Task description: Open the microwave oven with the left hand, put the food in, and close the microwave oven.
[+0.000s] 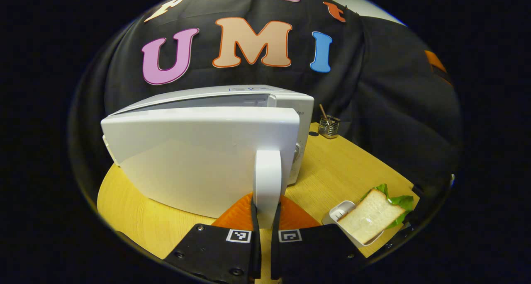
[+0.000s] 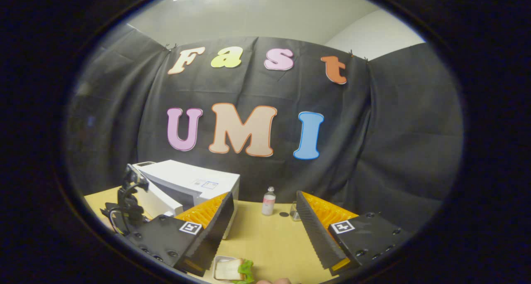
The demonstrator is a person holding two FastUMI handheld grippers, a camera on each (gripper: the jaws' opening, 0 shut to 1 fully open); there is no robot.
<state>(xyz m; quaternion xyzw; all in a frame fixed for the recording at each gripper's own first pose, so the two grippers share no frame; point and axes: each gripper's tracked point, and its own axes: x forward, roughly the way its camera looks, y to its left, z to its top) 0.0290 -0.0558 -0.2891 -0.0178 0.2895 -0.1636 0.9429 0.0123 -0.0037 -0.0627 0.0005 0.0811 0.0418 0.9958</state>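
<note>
Two grippers at work: left gripper (image 1: 265, 217) pinches the white door handle (image 1: 268, 180), pulling the microwave (image 1: 199, 159) door partly open. Right gripper (image 2: 263, 230) spread wide, empty, above the sandwich (image 2: 232, 270) in its tray on the table (image 2: 269, 242), prob. ready to grab.

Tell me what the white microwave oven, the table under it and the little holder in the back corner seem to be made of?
White microwave oven: looks like glossy moulded plastic or painted metal; its smooth door shows soft reflections. Yellowish table: wood or wood-look laminate, matte, with fine straight grain lines. Small mesh holder: probably metal wire, since it glints and you can see through it.
</note>
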